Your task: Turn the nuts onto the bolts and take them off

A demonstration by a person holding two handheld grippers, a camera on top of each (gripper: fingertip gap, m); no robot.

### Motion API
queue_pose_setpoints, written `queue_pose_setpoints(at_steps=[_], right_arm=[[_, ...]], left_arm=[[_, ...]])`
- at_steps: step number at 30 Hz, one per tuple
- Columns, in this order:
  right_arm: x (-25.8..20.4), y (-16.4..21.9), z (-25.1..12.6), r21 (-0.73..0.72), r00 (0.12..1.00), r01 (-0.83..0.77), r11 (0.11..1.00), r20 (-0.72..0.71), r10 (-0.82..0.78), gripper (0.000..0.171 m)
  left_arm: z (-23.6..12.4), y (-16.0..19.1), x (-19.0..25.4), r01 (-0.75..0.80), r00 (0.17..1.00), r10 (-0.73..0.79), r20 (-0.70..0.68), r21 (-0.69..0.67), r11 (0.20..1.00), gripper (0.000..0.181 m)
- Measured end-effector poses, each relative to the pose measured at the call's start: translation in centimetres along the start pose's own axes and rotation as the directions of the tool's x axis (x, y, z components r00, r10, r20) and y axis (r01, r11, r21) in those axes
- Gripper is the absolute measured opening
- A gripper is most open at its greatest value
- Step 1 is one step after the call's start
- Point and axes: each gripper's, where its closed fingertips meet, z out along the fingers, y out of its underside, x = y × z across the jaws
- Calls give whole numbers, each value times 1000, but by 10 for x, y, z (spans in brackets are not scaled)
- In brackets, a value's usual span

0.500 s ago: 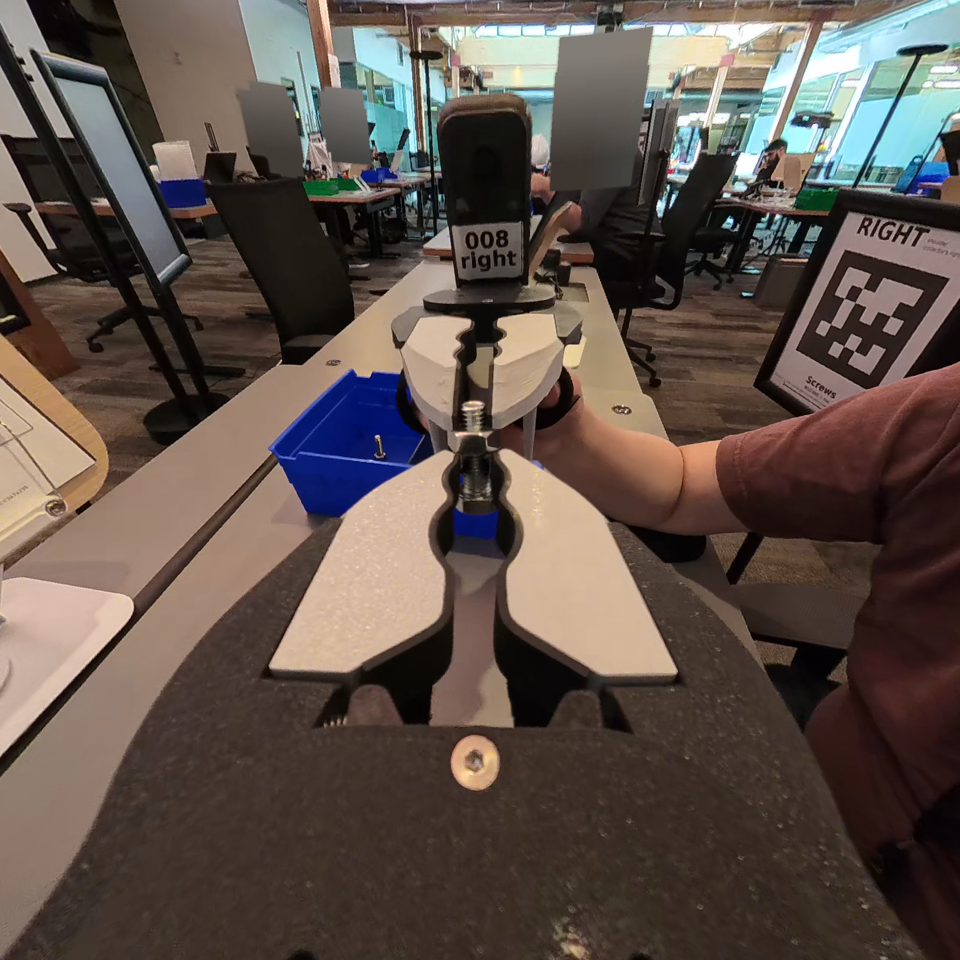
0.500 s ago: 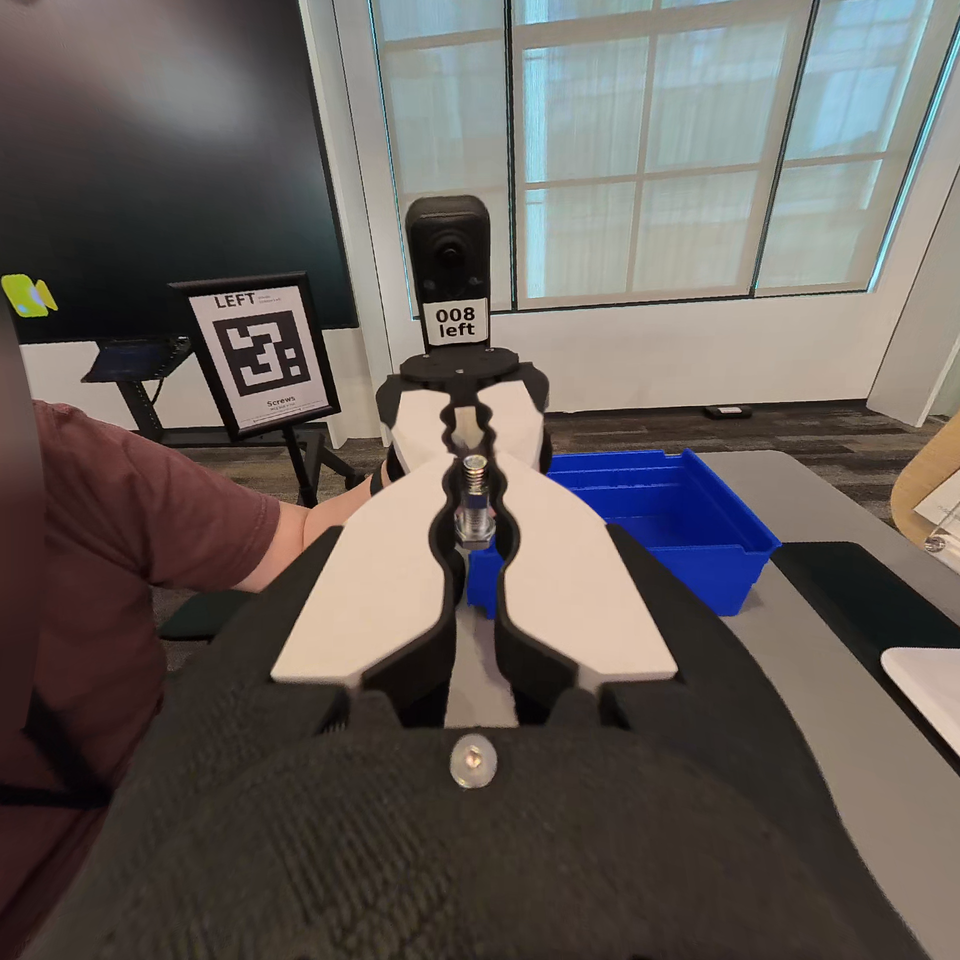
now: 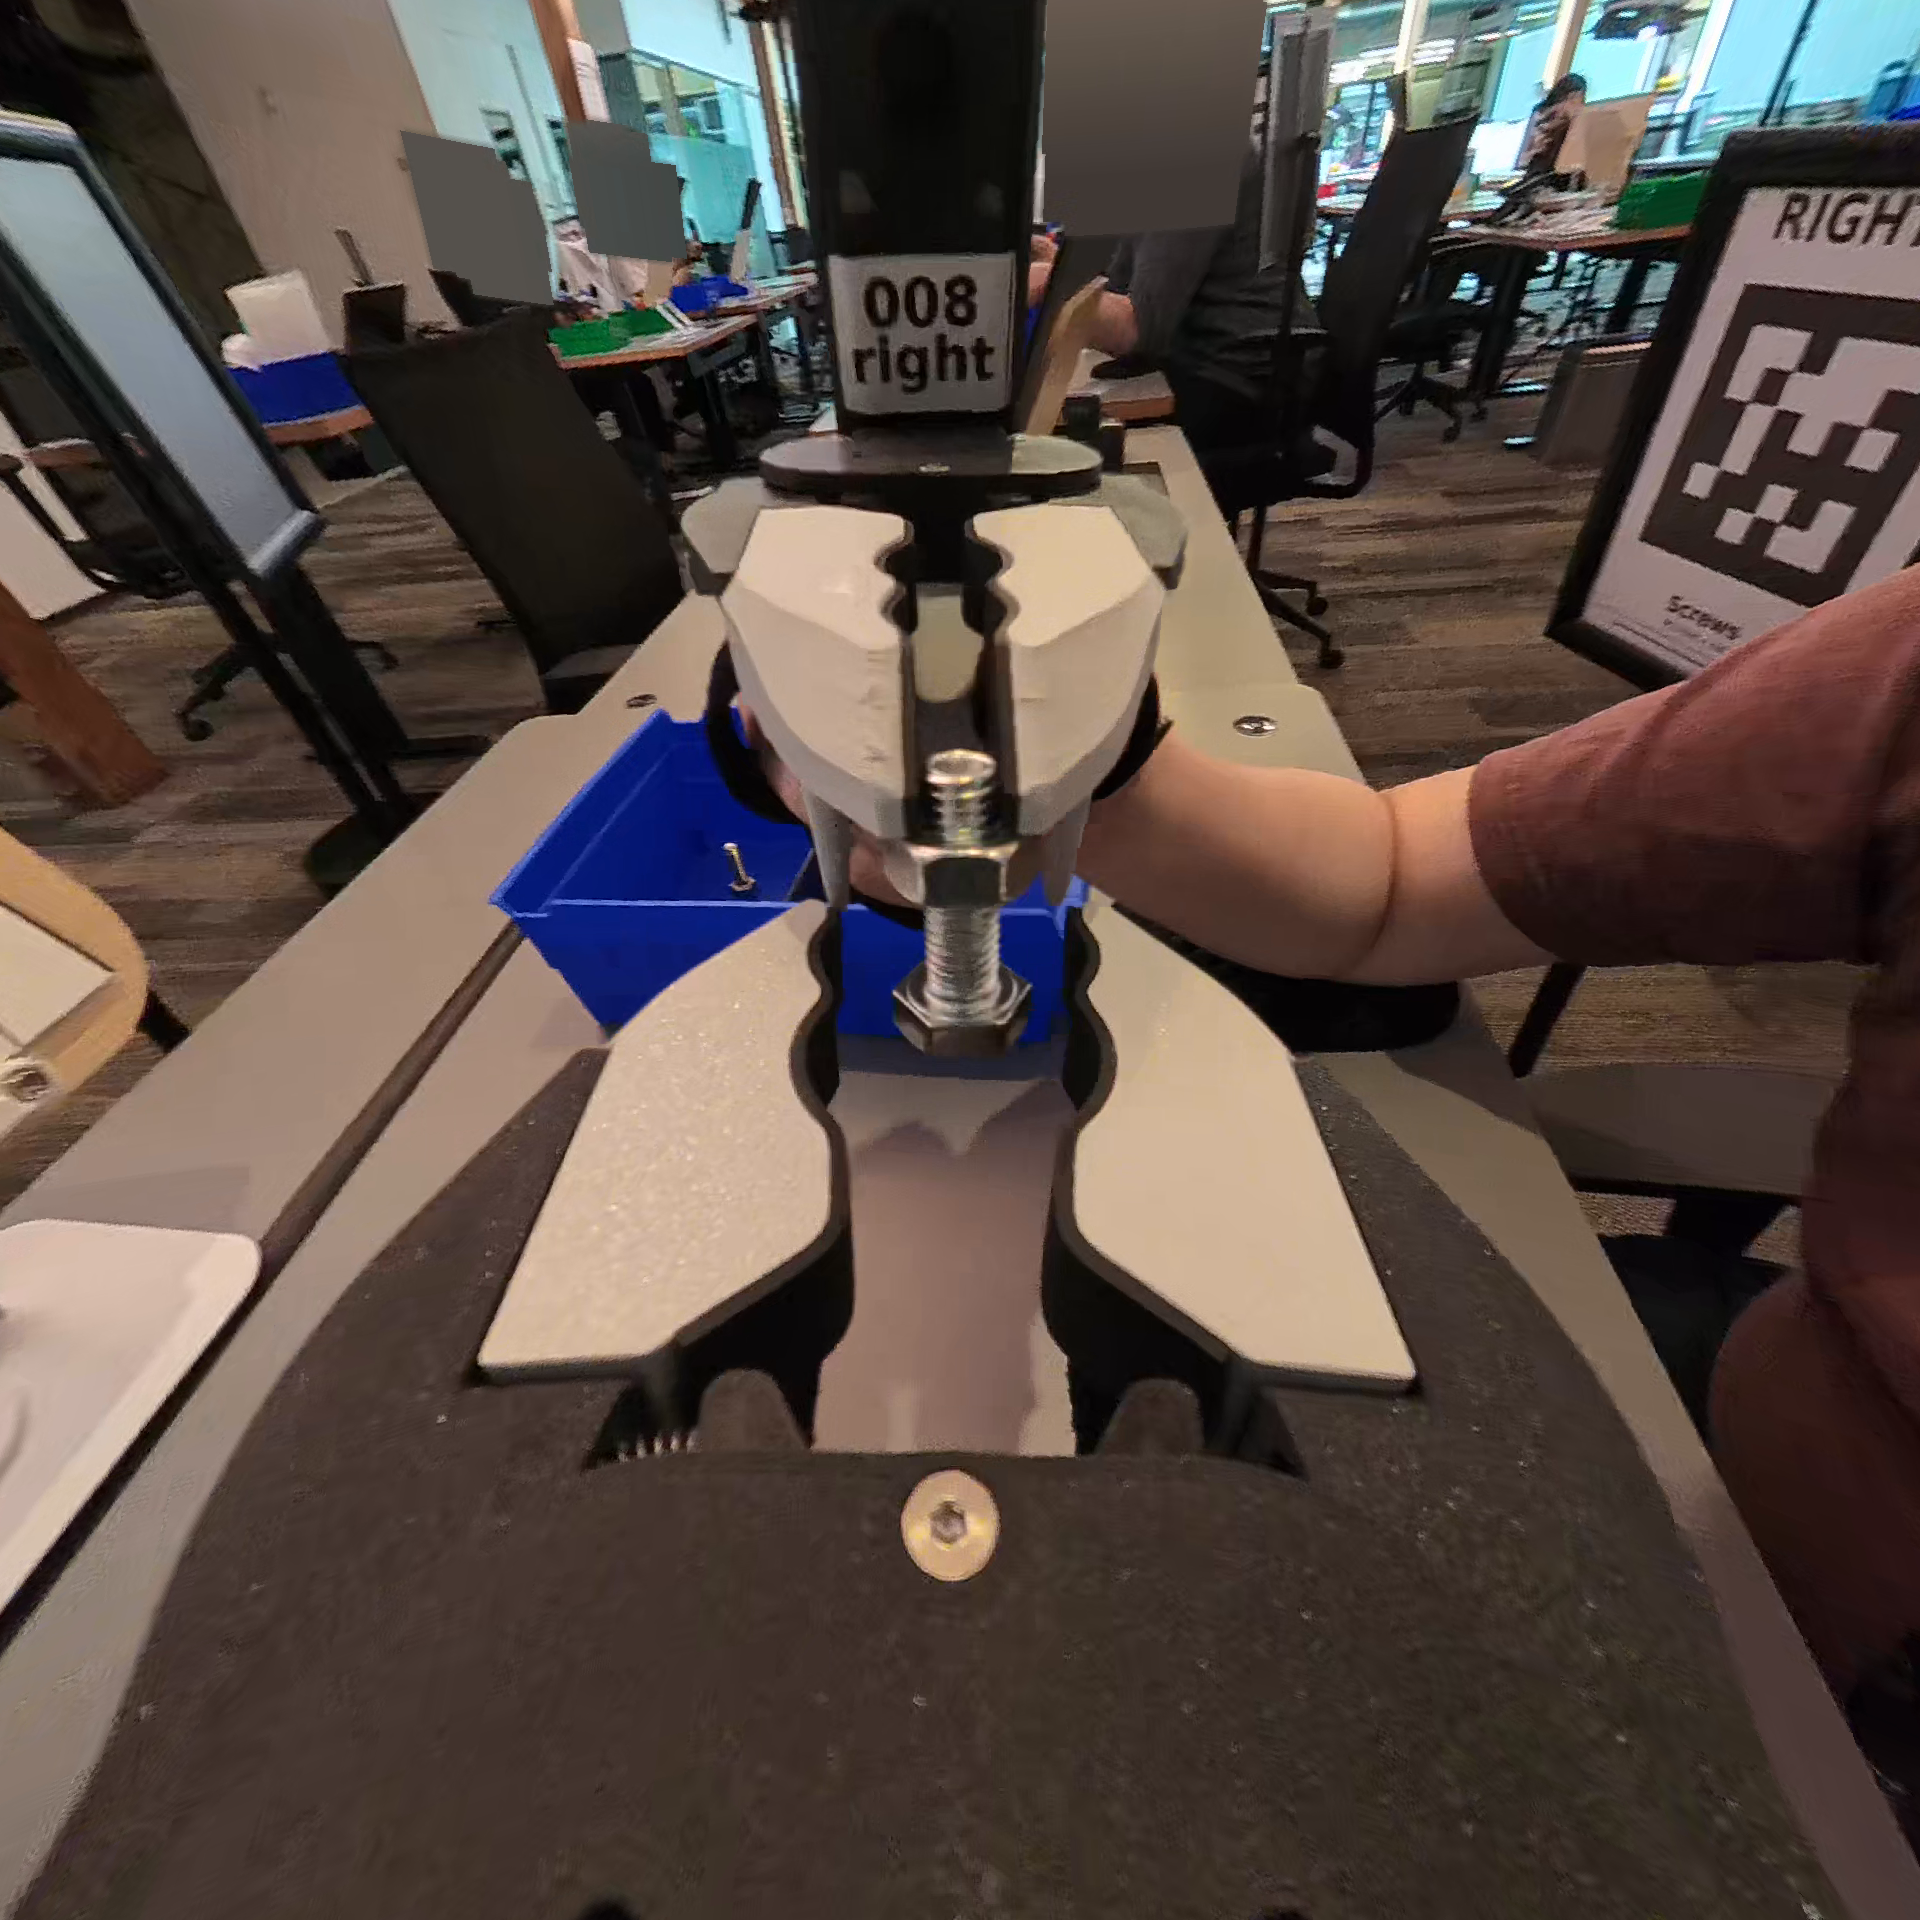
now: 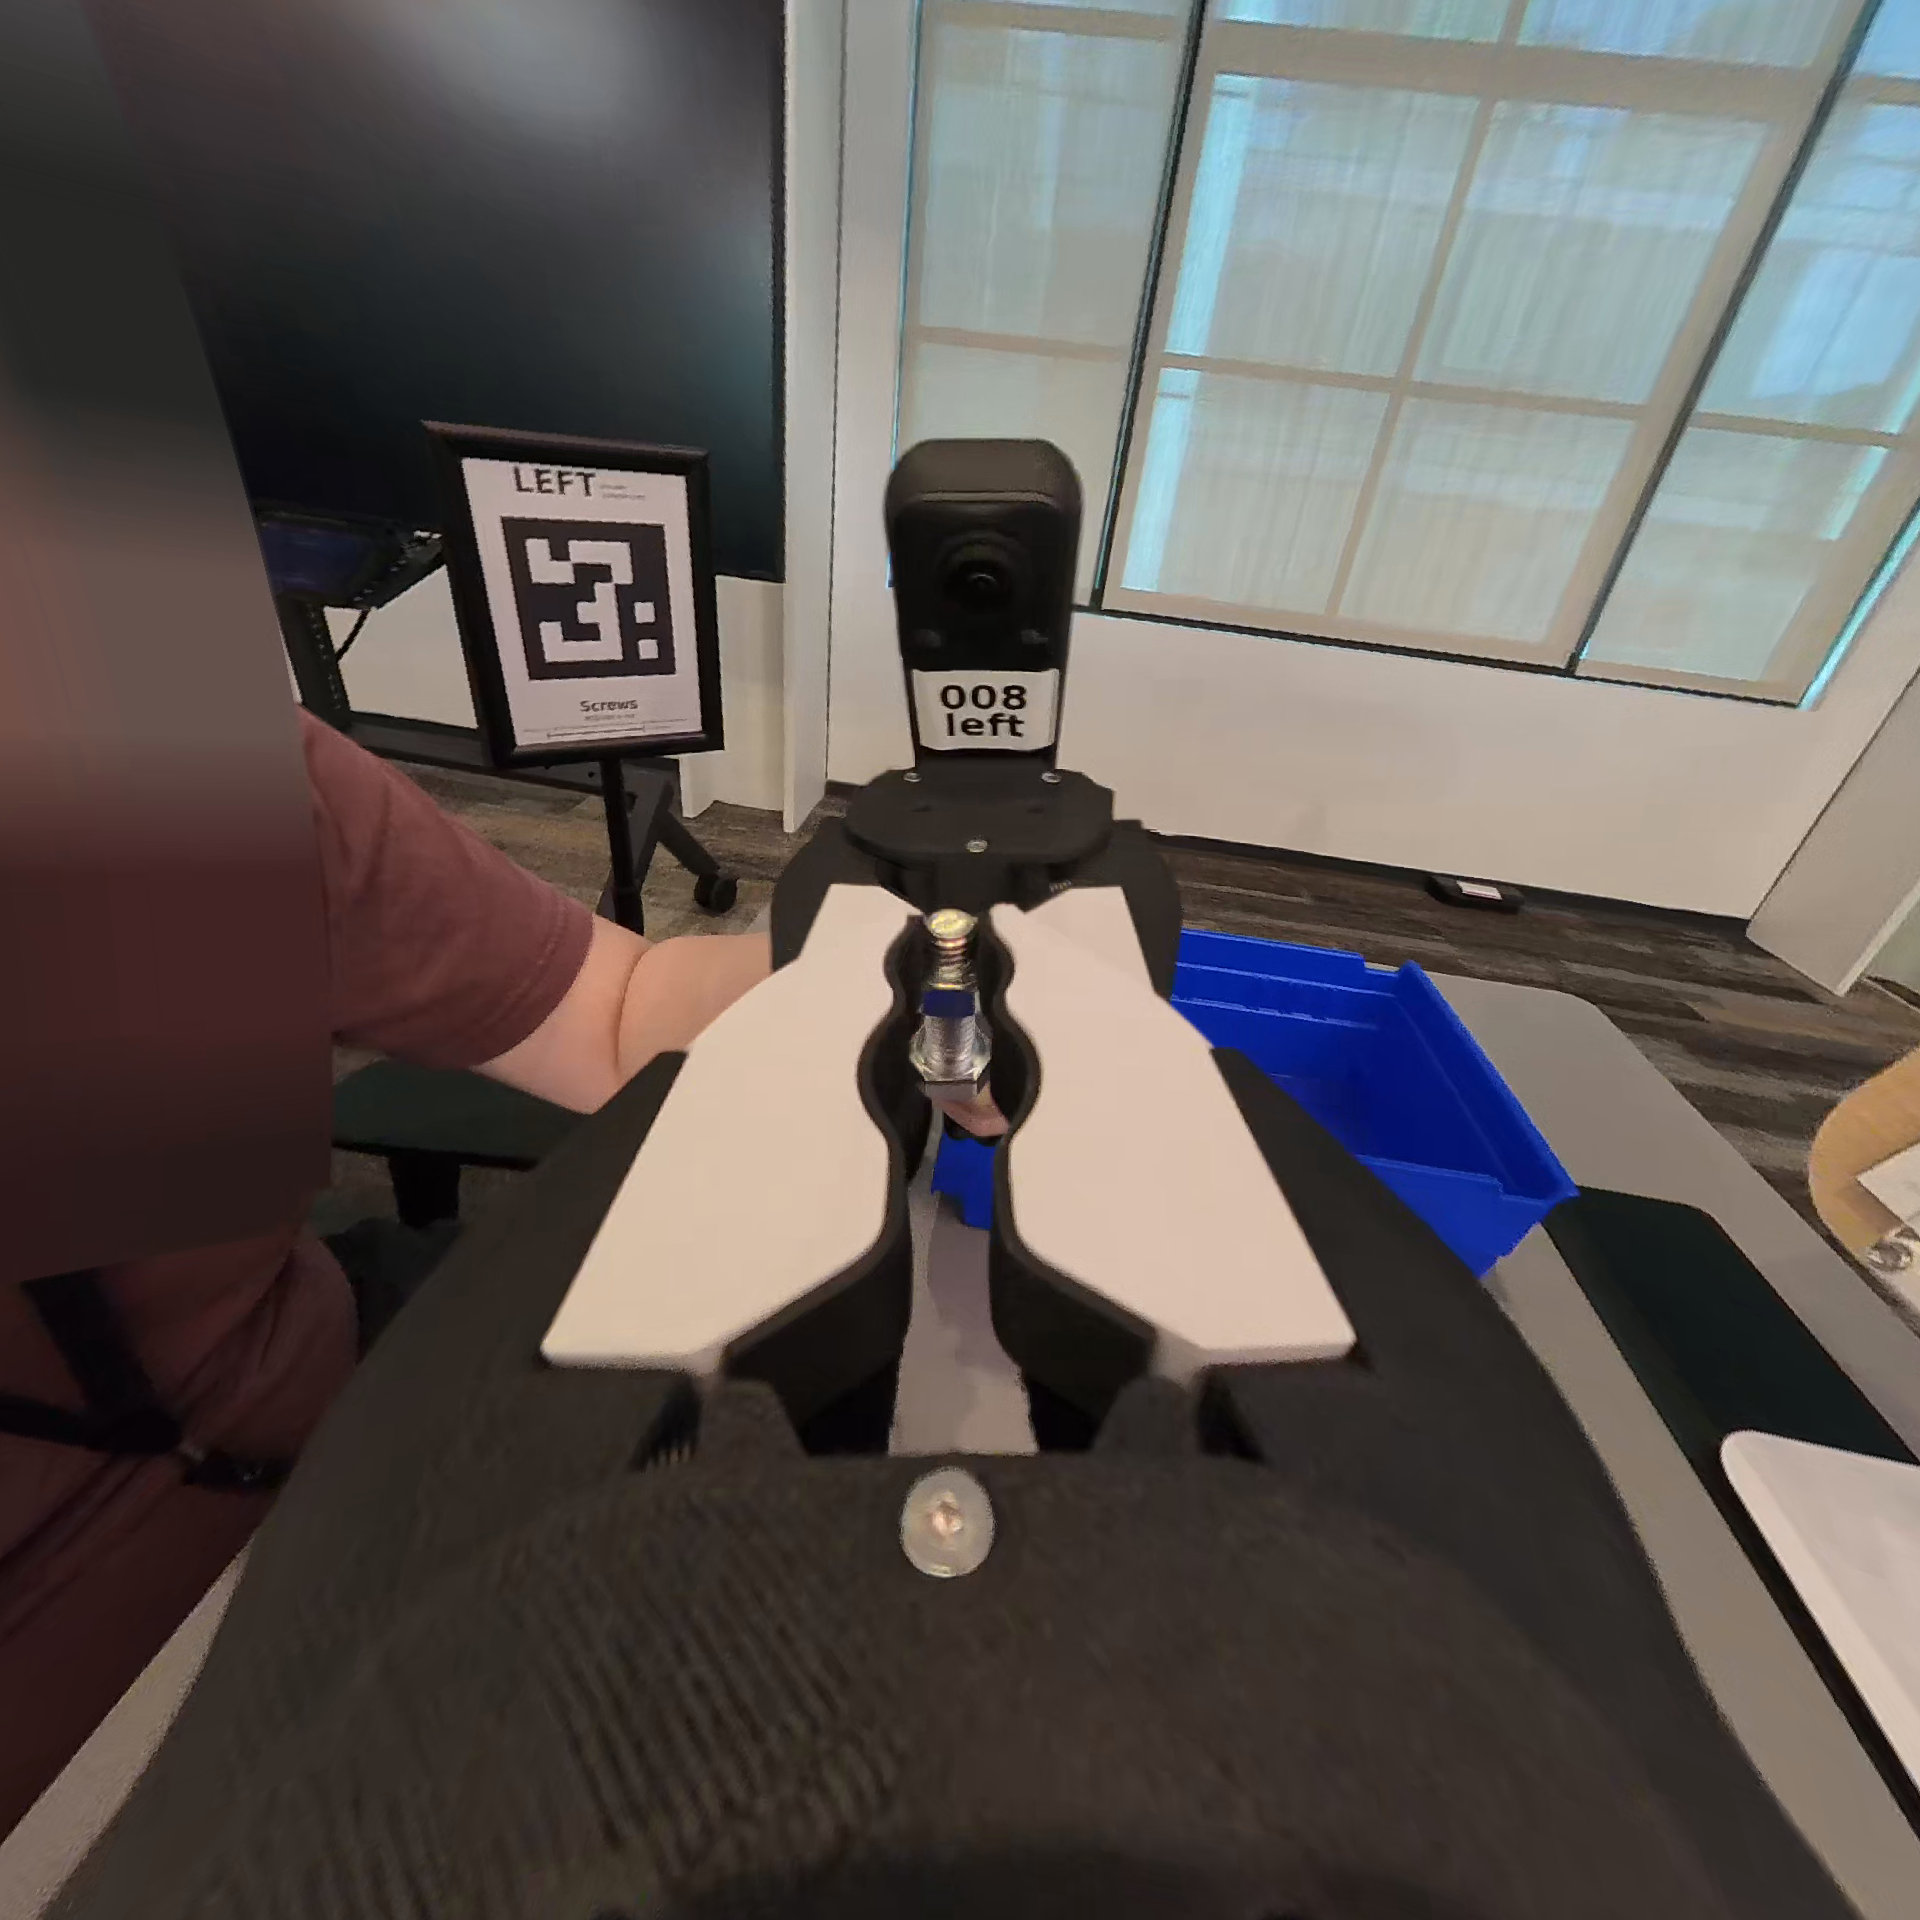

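One bolt (image 3: 961,940), with a nut (image 3: 961,875) threaded on, is clenched in the right gripper (image 3: 958,821) jaws. The left gripper (image 3: 951,997) jaws are released, flanking the bolt's head.

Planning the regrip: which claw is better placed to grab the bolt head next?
Probably left: left claw is open astride the bolt head; right claw is clamped on its threaded end.

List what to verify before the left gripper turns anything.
1. Right gripper shut on the bolt: ok.
2. Nut on the thread, just below the right gripper: ok.
3. Left gripper gripping the hex head: not ok. It is open, with its fingers on either side and apart from the head.
4. Hex head centred between the left fingers: ok.
5. How tight the nut sits: cannot tell.
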Motion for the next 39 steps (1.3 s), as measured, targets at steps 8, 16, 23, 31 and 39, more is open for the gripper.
queue_pose_setpoints(at_steps=[8, 16, 23, 31, 39], right_arm=[[-7, -2, 1, -14, 998, 61, 998, 6, -61, 10], [-8, 0, -1, -32, 997, 79, 996, 17, -78, 10], [-11, -2, -4, -10, 997, 61, 998, 57, -60, 10], [-15, -3, -4, 18, 994, 20, 1000, 108, -22, 10], [-15, -2, -5, 17, 994, 22, 1000, 111, -24, 10]], left_arm=[[1, 1, 8, -36, 999, 36, -33, -11, 999, 21], [2, -1, 6, -54, 999, 54, -4, 2, 999, 22], [-2, -4, 12, -25, 998, 26, -65, 16, 1000, 23], [2, -3, 17, -70, 995, 71, -66, 12, 997, 16], [3, -2, 16, -69, 996, 68, -54, -5, 998, 16]])
